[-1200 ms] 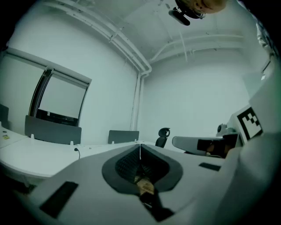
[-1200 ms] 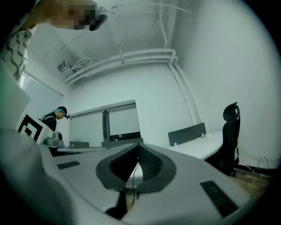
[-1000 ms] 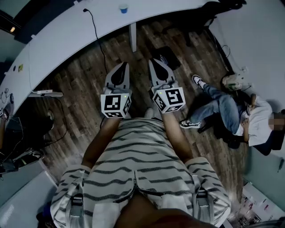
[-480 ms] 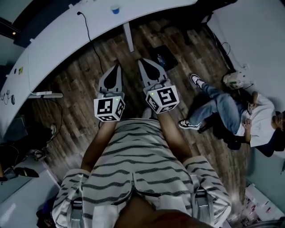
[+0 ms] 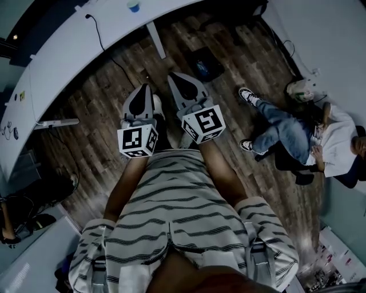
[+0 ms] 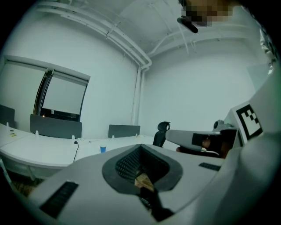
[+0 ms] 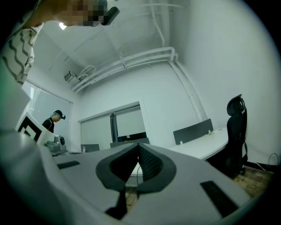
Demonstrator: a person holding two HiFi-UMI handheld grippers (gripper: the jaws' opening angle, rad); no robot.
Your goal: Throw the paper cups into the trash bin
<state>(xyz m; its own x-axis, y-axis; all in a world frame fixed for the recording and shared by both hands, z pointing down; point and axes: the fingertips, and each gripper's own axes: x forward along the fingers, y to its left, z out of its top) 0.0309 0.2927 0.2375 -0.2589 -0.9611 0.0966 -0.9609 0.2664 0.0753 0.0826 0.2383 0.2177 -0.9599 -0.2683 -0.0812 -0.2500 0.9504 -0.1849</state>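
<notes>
1. The small blue paper cup [image 5: 133, 6] stands upright on the long white curved counter [image 5: 68, 51], close to the counter's near edge. In the left gripper view it stands alone on that surface, beyond the jaws.
2. A thin black cable [image 5: 97, 31] crosses the counter just to the left of the cup, passes over the counter's near edge and trails down to the brown wood-plank floor [image 5: 103, 131].
3. The left hand-held gripper [image 5: 143, 90] and the right hand-held gripper [image 5: 174, 77] are held side by side over the floor, on the near side of the counter's edge, with their tips aimed towards the counter. Each is clenched, jaws tip to tip with nothing between them. They are well apart from the cup.
4. Bare planks lie between the gripper tips and the counter's edge. One slim white counter leg [image 5: 155, 40] stands just below the cup.
5. A dark flat object [image 5: 205, 63] lies on the floor just under the counter, right of the leg.
6. Right of the counter's end, a seated person in blue jeans [image 5: 297, 137] stretches both legs out across the floor and narrows the room on that side.
7. Left of the grippers, a white power strip [image 5: 57, 122] lies on the floor below the counter's curved edge.
</notes>
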